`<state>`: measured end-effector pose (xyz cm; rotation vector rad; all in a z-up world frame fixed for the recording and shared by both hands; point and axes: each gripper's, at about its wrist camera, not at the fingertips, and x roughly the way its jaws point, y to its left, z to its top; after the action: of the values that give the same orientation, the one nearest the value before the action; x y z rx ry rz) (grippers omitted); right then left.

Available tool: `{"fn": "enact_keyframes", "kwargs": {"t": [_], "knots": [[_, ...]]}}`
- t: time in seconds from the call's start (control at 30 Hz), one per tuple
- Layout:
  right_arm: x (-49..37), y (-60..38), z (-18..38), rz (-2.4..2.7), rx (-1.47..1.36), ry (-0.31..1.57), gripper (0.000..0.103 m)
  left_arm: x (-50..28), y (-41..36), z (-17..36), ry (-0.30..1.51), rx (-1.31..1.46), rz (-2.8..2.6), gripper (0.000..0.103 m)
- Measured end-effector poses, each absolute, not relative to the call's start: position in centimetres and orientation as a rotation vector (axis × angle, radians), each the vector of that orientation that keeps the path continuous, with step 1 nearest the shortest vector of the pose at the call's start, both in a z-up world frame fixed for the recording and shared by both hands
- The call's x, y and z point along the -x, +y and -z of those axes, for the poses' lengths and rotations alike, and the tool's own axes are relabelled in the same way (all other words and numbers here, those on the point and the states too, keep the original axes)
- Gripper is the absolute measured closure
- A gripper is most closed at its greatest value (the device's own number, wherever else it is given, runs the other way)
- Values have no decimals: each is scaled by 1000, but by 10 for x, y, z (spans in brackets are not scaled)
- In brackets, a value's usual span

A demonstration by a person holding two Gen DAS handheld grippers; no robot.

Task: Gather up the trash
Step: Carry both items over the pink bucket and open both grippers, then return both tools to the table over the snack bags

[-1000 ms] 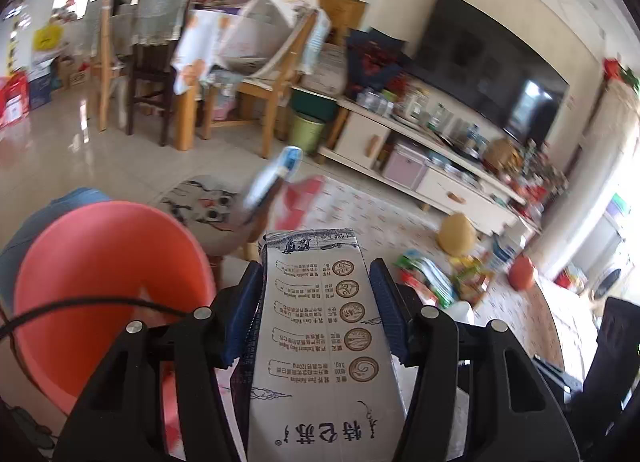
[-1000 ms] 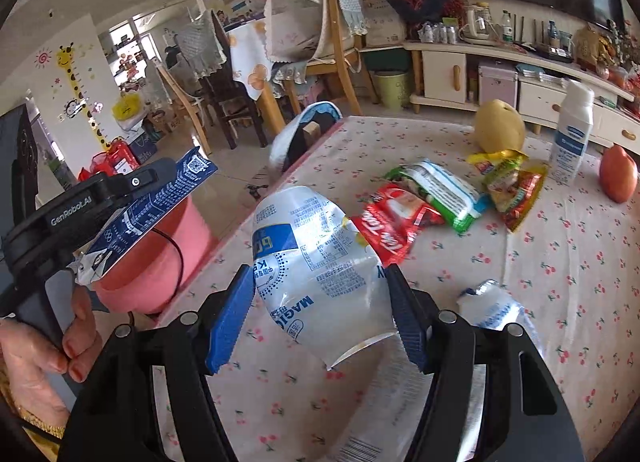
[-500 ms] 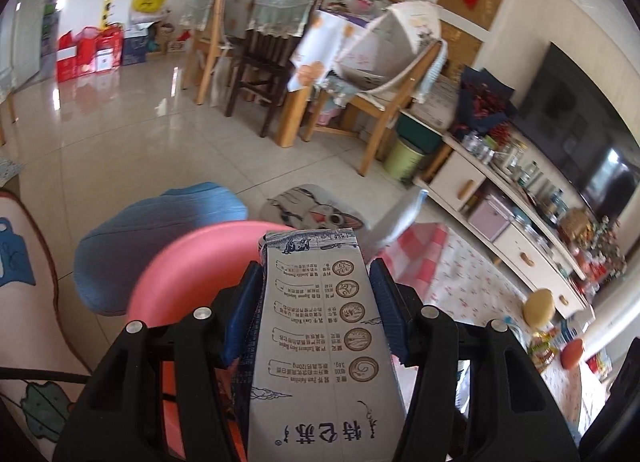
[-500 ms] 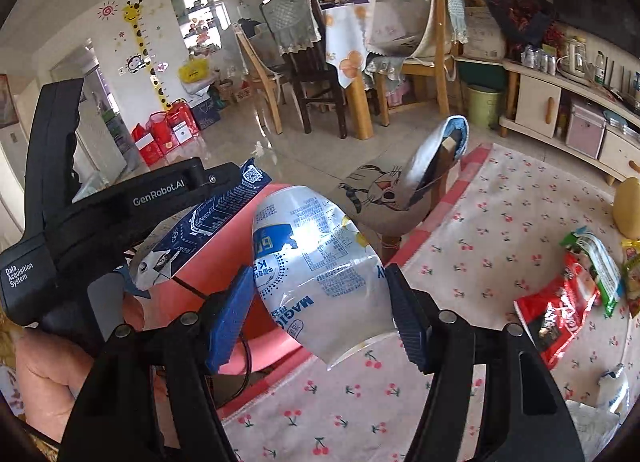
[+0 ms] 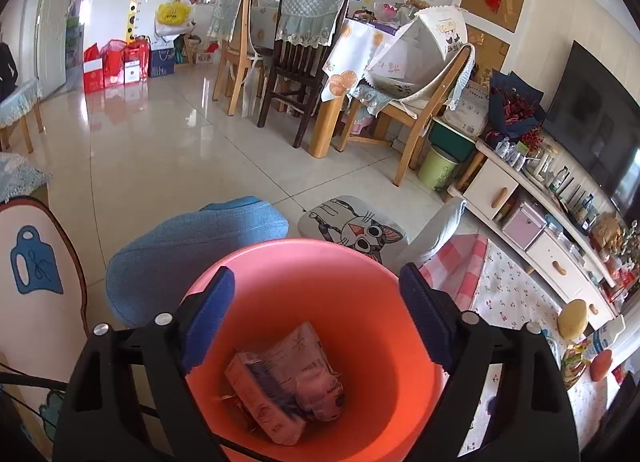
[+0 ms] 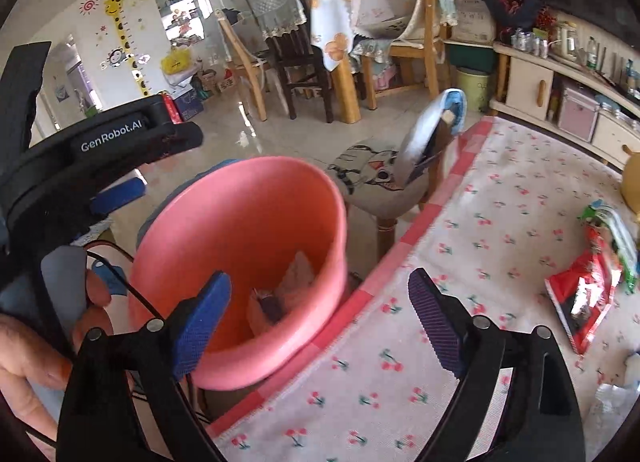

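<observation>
Hovering over the pink bucket, the left gripper now stands wide open and empty; the carton it gripped a second ago lies inside the bucket beside a crumpled wrapper. The right gripper, just beside the bucket's rim, has likewise spread apart and let go of its silver bag. Two pieces look binned, I judge, but the job is not finished: a red snack packet lies on the cherry-print table, well apart from the bucket. Beyond the bucket are tiled floor and dining chairs.
</observation>
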<state>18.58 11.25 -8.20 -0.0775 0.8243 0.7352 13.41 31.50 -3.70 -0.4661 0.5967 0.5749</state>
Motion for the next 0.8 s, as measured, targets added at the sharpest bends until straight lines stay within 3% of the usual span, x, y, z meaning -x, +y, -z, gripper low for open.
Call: {"fn": "enact_keyframes", "kwargs": {"t": [0.27, 0.8], "knots": [[-177, 63, 78, -630, 88, 813, 10, -141, 291, 33, 622, 422, -537, 5], [-143, -24, 68, -479, 76, 789, 9, -145, 200, 27, 619, 166, -444, 5]]}}
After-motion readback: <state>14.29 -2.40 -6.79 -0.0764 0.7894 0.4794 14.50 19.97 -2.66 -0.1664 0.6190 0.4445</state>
